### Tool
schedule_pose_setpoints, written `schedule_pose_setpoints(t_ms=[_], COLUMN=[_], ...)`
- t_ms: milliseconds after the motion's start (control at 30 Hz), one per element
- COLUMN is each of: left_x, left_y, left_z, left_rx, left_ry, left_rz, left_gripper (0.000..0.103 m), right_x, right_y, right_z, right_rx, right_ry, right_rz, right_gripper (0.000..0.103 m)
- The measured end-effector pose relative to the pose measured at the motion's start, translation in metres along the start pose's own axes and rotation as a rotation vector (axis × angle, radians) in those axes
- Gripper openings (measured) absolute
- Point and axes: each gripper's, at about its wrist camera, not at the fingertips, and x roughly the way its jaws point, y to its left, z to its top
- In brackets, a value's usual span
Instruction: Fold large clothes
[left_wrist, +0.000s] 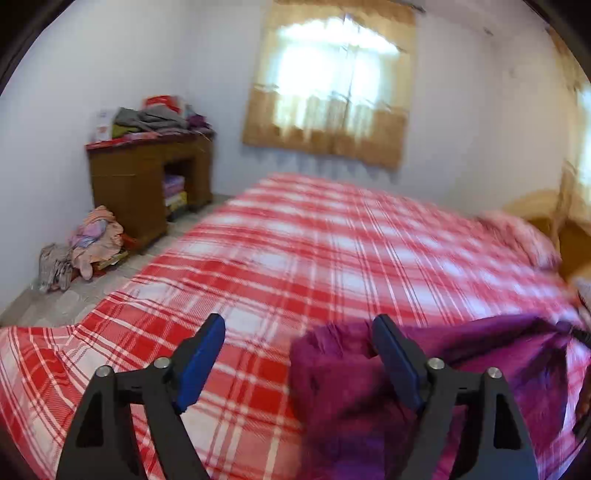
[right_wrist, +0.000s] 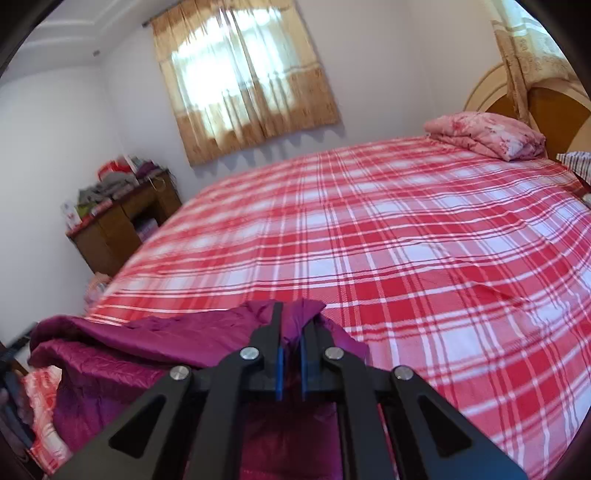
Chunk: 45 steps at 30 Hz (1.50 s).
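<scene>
right gripper (right_wrist: 290, 354) clenched on a bunched edge of the purple garment (right_wrist: 155, 354); left gripper (left_wrist: 299, 354) spread wide, holding nothing. garment heaped at near edge of the bed (right_wrist: 406, 240). looks soft, light, slippery; best pinched at corners.

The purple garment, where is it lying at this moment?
The purple garment lies bunched at the near edge of the plaid bed. The right gripper is shut on a fold of it; the open left gripper hovers just left of it.
</scene>
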Motion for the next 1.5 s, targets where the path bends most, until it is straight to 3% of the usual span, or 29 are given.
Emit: schedule_pose_setpoints(t_ms=[100, 167, 200, 233, 300, 367, 500, 633, 767, 900, 1033, 1200, 1500], left_x=[0.018, 0.024, 0.026, 0.027, 0.025, 0.018, 0.003, 0.011, 0.045, 0.097, 0.134, 0.143, 0.161], left_y=[-0.003, -0.014, -0.023, -0.030, -0.041, -0.050, -0.071, -0.110, -0.143, -0.147, -0.128, -0.131, -0.125], left_z=[0.002, 0.001, 0.001, 0.000, 0.000, 0.000, -0.006, -0.023, -0.039, -0.054, -0.070, -0.075, -0.081], left_rx=[-0.019, -0.003, 0.019, 0.037, 0.065, 0.079, 0.116, 0.225, 0.344, 0.412, 0.341, 0.350, 0.325], left_ry=[0.020, 0.004, 0.007, 0.005, -0.013, -0.053, -0.115, -0.085, -0.038, 0.026, 0.133, 0.135, 0.217], left_rz=[0.078, 0.134, 0.174, 0.223, 0.330, 0.393, 0.358, 0.310, 0.303, 0.368, 0.382, 0.380, 0.362], left_gripper=[0.083, 0.083, 0.083, 0.083, 0.083, 0.083, 0.085, 0.087, 0.087, 0.087, 0.087, 0.088, 0.093], right_x=[0.037, 0.058, 0.068, 0.073, 0.069, 0.055, 0.028, 0.033, 0.057, 0.089, 0.096, 0.096, 0.104], right_y=[0.006, 0.005, 0.004, 0.004, 0.006, 0.013, 0.049, 0.111, 0.151, 0.127, 0.098, 0.098, 0.093], right_z=[0.009, 0.012, 0.013, 0.013, 0.014, 0.015, 0.004, -0.021, -0.047, -0.062, -0.067, -0.068, -0.070], right_rx=[-0.033, -0.023, -0.010, 0.000, 0.014, 0.009, -0.055, -0.237, -0.397, -0.358, -0.280, -0.265, -0.231], right_ry=[0.015, 0.044, 0.061, 0.066, 0.029, -0.018, -0.025, 0.039, 0.103, 0.166, 0.199, 0.208, 0.233], right_rz=[-0.059, -0.103, -0.127, -0.141, -0.174, -0.158, -0.085, 0.019, 0.049, -0.017, -0.023, -0.007, 0.004], right_gripper=[0.009, 0.019, 0.035, 0.060, 0.087, 0.086, 0.076, 0.051, 0.045, 0.045, 0.045, 0.045, 0.045])
